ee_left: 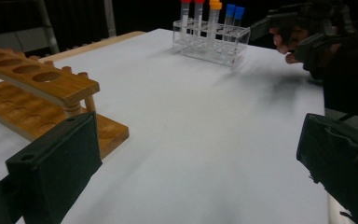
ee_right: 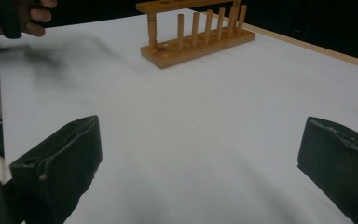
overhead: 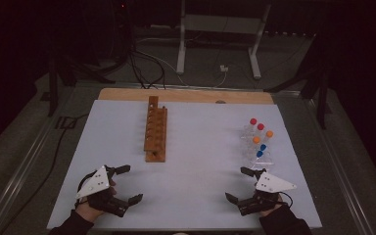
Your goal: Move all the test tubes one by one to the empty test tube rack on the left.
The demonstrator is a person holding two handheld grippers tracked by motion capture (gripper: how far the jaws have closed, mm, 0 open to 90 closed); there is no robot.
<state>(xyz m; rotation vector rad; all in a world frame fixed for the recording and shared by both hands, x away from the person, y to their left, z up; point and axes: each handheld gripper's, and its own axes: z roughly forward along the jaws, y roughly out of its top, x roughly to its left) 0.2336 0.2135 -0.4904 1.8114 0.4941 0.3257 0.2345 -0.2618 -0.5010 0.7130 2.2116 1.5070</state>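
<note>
Tubes with coloured caps: light, slippery, easy to break

Right claw [overhead: 239, 185] rests at the near right of the table [overhead: 200, 147], jaws wide apart and empty. Just beyond it, on the far side, stands the clear rack [overhead: 258, 147] with the capped tubes [overhead: 260, 133] upright in it. They look thin, smooth and light, so I judge a gentle hold on the body just under the cap is best. Left claw [overhead: 126, 185], also wide apart and empty, waits near left. The wooden rack [overhead: 155, 134] stands farther away, in the middle.

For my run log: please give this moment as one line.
left tool: open, empty | right tool: open, empty | tubes: in clear rack | wooden rack: empty
</note>
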